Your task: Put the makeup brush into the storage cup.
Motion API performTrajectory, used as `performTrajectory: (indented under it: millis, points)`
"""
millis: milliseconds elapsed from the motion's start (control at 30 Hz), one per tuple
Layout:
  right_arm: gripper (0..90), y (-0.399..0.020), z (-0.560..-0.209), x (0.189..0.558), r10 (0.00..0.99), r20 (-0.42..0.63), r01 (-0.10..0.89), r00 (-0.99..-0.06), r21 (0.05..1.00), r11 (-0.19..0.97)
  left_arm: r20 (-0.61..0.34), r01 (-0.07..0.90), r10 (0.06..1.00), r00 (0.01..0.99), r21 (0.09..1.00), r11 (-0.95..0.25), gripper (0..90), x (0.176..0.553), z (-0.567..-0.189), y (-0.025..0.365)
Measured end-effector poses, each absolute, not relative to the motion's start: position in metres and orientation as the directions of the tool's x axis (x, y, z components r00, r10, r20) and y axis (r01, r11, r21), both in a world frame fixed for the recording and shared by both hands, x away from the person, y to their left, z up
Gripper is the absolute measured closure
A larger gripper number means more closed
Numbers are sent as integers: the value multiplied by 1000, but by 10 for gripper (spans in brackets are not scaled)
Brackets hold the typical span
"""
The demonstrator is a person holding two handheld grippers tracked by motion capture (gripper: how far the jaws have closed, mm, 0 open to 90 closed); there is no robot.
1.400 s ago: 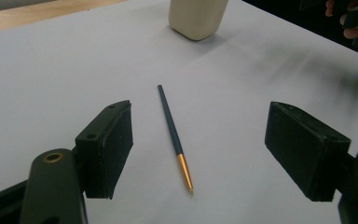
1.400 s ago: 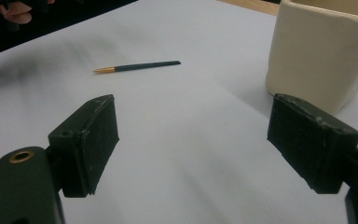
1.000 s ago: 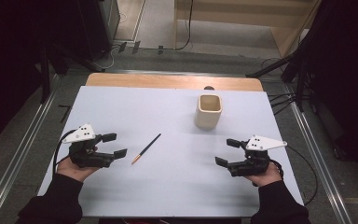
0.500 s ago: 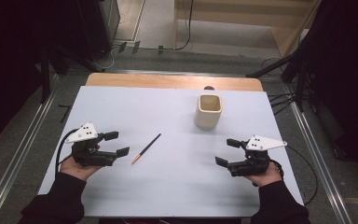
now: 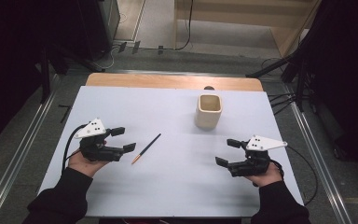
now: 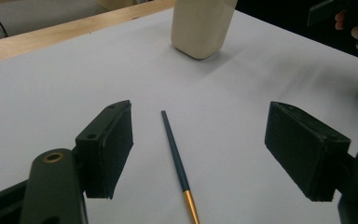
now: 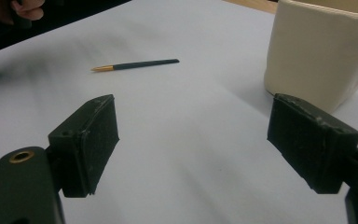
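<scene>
- The left gripper (image 5: 124, 139) was low over the white table (image 5: 177, 196), held in the person's left hand (image 5: 85, 163), and its 2 jaws stood wide apart with nothing between the pads.
- The pencil (image 5: 146, 148), dark with a golden tip, lay flat on the table just in front of the left fingers (image 5: 128, 147); it was not touched by them.
- In the left gripper view, the pencil (image 6: 179, 164) lay in the gap between the 2 open fingers (image 6: 108, 148), nearer to the finger at the left of that view, with its golden end toward the camera and its dark end pointing away.
- Beyond the dark end of the pencil, farther ahead of the left fingers, stood the cream cup (image 6: 200, 25), upright on the table.
- The right gripper (image 5: 228, 152) was also low over the table, and its jaws were wide open and empty too.
- In the right gripper view, the cup (image 7: 324, 51) stood just behind the finger (image 7: 311, 140) at the right of that view; it seemed not to touch it, but the overlap made this hard to judge.
- The pencil (image 7: 135, 65) lay well ahead of the right fingers, beyond the finger at the left of that view.
- In the high view, the cup (image 5: 209, 111) stood open at the top, well apart from both grippers.
</scene>
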State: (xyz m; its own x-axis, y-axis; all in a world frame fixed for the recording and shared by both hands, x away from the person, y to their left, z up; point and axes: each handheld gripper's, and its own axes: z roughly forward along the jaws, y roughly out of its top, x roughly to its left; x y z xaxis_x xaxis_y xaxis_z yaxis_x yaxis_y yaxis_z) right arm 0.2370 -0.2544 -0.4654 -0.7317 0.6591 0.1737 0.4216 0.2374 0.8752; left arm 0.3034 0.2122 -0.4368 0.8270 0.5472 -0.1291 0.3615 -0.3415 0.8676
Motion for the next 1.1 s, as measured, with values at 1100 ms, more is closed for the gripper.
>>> performTrajectory:
  millis: [1100]
  points:
    - [172, -254, -465, 237, 653, 181, 424, -735, 875, 234, -94, 334, 528, 844, 863, -380, 257, 337, -446, 153]
